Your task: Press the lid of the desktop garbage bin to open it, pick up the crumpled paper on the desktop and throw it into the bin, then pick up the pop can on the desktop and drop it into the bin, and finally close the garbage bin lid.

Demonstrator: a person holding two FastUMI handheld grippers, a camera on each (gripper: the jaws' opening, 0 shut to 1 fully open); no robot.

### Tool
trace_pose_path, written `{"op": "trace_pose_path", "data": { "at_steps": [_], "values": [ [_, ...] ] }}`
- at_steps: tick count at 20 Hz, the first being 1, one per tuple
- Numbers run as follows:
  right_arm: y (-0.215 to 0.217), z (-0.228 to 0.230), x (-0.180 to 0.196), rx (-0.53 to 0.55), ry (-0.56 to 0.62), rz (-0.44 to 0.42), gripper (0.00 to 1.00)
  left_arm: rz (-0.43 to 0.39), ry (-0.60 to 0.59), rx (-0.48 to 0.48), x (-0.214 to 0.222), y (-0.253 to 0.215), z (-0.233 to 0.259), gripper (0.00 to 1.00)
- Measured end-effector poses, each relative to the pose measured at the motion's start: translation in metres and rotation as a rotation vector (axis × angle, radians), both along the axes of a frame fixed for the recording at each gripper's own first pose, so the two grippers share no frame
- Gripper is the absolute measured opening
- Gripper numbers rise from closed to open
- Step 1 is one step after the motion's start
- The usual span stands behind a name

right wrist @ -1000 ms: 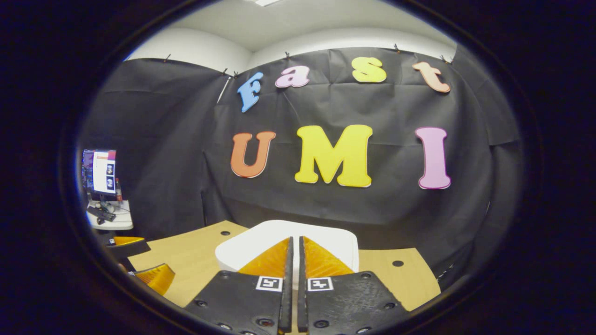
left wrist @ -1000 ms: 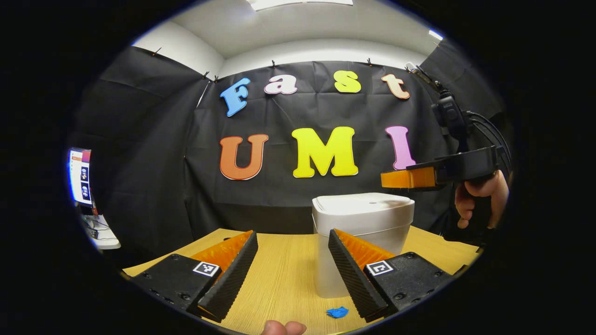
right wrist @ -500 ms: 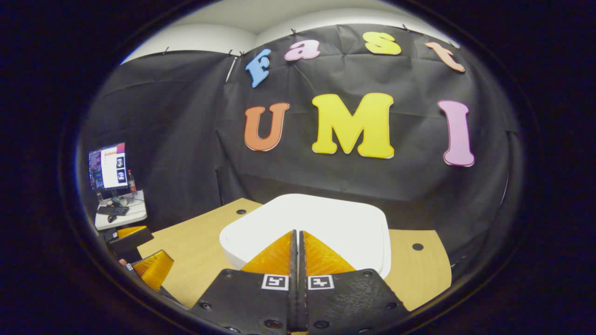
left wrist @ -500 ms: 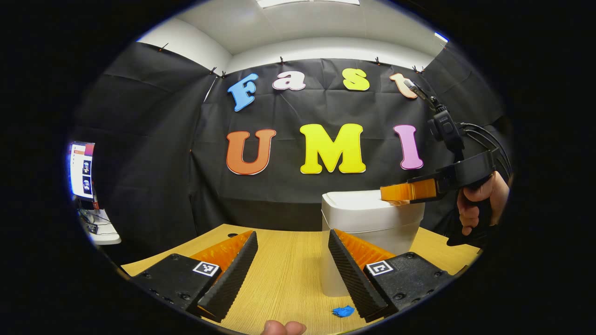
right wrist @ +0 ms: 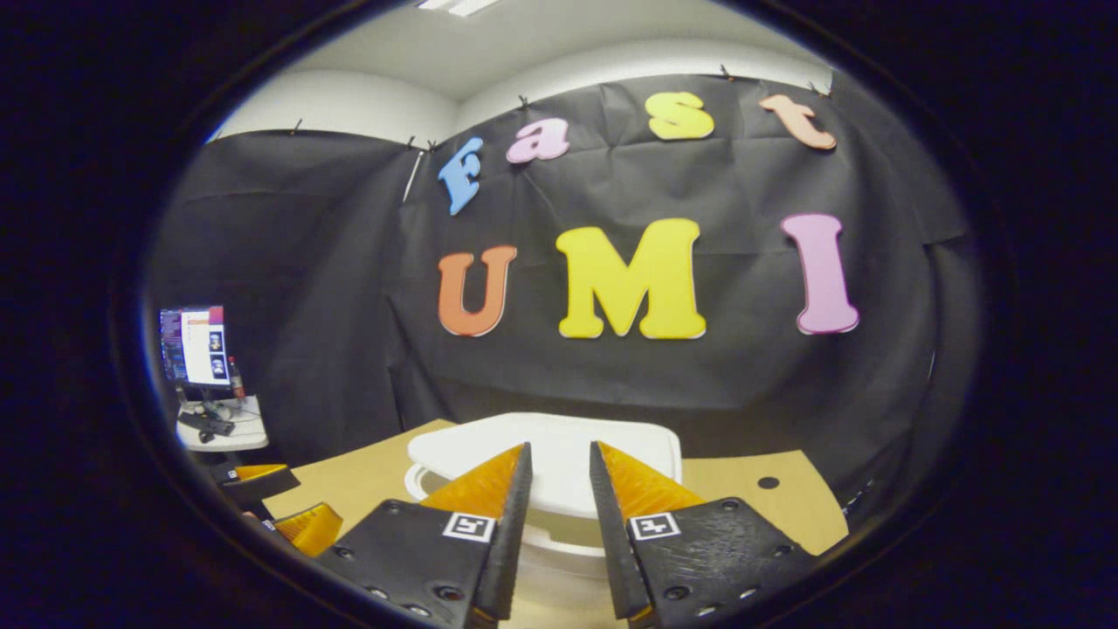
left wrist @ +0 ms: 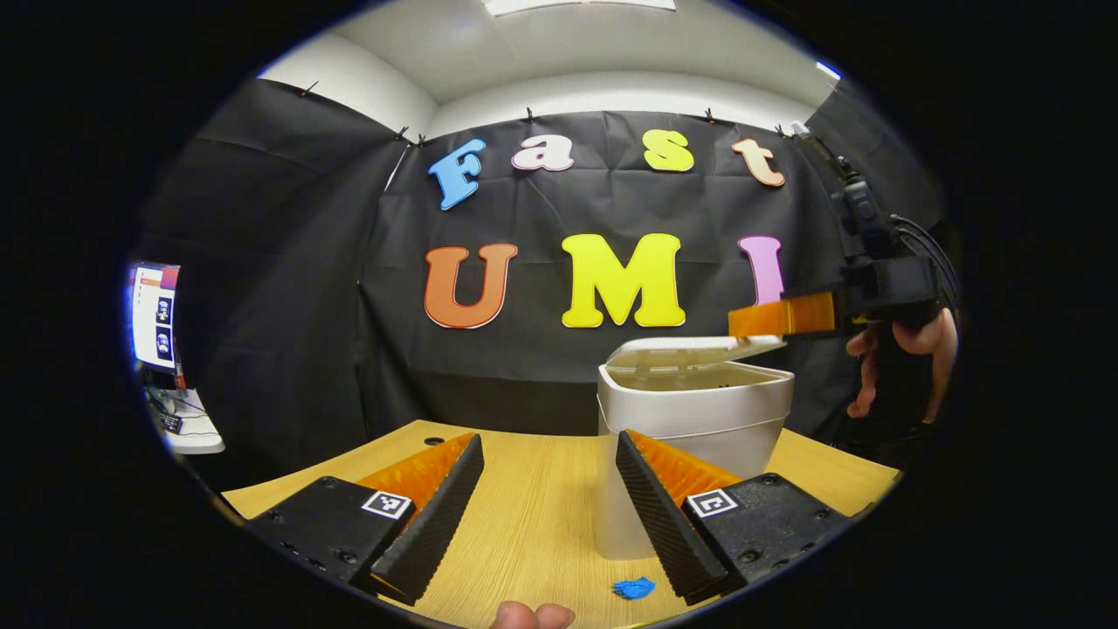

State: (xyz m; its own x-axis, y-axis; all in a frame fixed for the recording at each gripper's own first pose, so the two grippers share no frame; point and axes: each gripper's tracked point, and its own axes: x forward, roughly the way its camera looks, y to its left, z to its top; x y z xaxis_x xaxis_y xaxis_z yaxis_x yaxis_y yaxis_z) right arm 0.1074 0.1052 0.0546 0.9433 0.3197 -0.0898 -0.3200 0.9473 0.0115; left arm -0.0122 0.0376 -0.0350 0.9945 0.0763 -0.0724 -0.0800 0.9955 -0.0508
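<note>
The white desktop bin (left wrist: 690,419) stands on the wooden table (left wrist: 524,524) just beyond my left gripper's right finger. Its lid (left wrist: 690,349) is tilted up, popped partly open, and the rim below shows. My right gripper (left wrist: 758,321), held by a hand (left wrist: 900,349), hovers just above the lid's right edge. In the right gripper view the lid (right wrist: 642,441) lies right under my right gripper (right wrist: 559,454), whose fingers stand a little apart with nothing between them. My left gripper (left wrist: 550,454) is open and empty, low over the table. A small blue crumpled scrap (left wrist: 633,587) lies near its right finger.
A monitor on a small white side table (left wrist: 153,319) stands off to the left, beyond the table edge. In the right gripper view, bare tabletop with a small hole (right wrist: 769,482) lies right of the bin, and the left gripper (right wrist: 279,511) sits at the lower left.
My right gripper pressed down on the lid, then rose, and its fingers parted slightly. The lid has sprung up from flat to partly open. The left gripper has hardly moved.
</note>
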Motion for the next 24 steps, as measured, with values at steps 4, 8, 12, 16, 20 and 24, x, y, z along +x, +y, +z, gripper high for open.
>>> {"op": "trace_pose_path", "data": {
  "at_steps": [4, 8, 12, 16, 20, 24],
  "values": [
    [-0.016, 0.015, -0.019, 0.011, -0.087, -0.017, 0.92, 0.004, 0.003, 0.01, -0.001, -0.006, -0.001, 0.99],
    [-0.037, 0.012, -0.039, 0.003, -0.129, -0.072, 0.96, -0.007, 0.006, 0.023, -0.002, -0.016, -0.002, 0.98],
    [-0.056, 0.003, -0.063, 0.006, -0.145, -0.115, 0.96, -0.008, 0.003, 0.013, -0.005, -0.023, -0.003, 0.98],
    [-0.071, -0.011, -0.084, -0.009, -0.144, -0.152, 0.97, -0.025, -0.007, -0.002, -0.008, -0.028, -0.001, 0.98],
    [-0.084, -0.041, -0.105, 0.0, -0.109, -0.175, 0.96, -0.057, 0.009, -0.01, -0.017, -0.044, -0.023, 0.98],
    [-0.095, -0.076, -0.126, -0.005, -0.066, -0.189, 0.96, -0.099, 0.106, 0.001, -0.025, -0.059, -0.069, 0.99]
  ]
}}
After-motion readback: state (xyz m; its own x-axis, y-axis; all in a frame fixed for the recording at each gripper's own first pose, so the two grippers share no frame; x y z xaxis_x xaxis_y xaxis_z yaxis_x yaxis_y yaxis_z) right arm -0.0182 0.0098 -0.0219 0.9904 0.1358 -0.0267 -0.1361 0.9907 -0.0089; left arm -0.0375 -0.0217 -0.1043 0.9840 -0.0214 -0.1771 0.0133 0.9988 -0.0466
